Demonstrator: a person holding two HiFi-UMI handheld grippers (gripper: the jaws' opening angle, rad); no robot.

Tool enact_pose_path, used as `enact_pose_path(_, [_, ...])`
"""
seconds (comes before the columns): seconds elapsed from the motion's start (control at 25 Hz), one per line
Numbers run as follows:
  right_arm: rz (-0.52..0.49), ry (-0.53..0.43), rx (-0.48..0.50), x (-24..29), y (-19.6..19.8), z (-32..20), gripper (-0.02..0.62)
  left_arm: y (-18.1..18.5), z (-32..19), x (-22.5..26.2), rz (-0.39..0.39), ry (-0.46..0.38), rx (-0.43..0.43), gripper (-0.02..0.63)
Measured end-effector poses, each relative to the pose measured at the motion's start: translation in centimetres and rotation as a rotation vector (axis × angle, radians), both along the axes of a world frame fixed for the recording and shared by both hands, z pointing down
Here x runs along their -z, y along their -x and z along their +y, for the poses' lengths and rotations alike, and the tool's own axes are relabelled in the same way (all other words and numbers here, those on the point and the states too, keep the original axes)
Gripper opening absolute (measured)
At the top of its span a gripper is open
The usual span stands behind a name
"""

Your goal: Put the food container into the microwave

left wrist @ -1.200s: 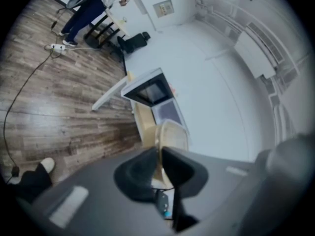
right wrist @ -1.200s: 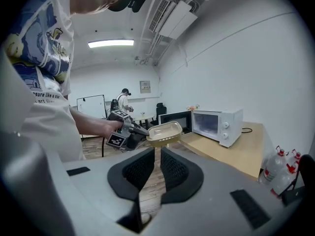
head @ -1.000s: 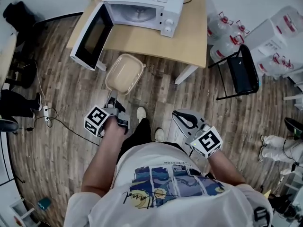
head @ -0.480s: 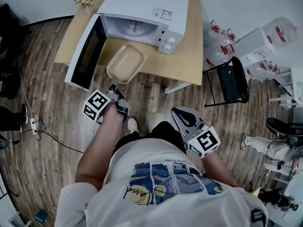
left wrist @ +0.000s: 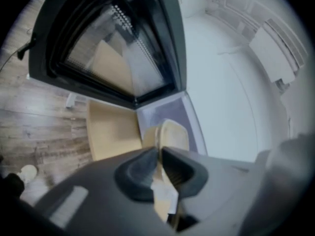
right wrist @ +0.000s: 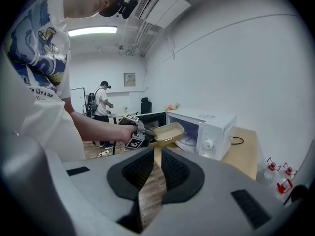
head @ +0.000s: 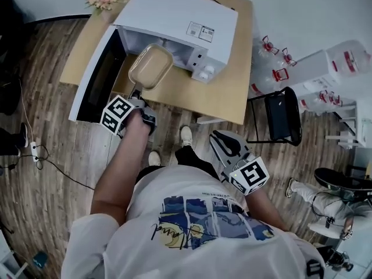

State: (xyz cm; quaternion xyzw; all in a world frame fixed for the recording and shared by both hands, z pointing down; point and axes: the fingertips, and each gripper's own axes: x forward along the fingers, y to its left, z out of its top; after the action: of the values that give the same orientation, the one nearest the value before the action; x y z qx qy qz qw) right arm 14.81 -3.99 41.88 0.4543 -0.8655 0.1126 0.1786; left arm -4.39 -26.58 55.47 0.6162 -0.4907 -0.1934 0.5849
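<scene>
The person is walking forward, and the left claw (head: pixel 138 95) is carrying the food container (head: pixel 150 66) along with it. A moment back the food container was hanging over the floor, short of the worktop (head: pixel 232 92). Then it was passing over the worktop's near edge, and now it is being held up right at the open mouth of the microwave (head: pixel 180 16), just beside the swung-out door (head: pixel 96 80). The person's shoes (head: pixel 186 135) are shifting closer to the worktop. The right claw (head: pixel 216 138) is trailing along at the person's side, drawing nearer the worktop too.
</scene>
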Motion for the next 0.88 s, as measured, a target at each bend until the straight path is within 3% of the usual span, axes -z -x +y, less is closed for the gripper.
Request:
enact_pose_path(0.4, [0.007, -0.008, 0.074, 0.6, -8.3, -8.2, 0.061, -4.1, -8.5, -1.8, -0.043, 0.044, 0.116, 0.040])
enact_pose_path(0.88, [0.019, -0.002, 0.056, 0.2, -16.9, -12.0, 0.063, -7.7, -15.2, -4.0, -0.052, 0.061, 0.210, 0.040])
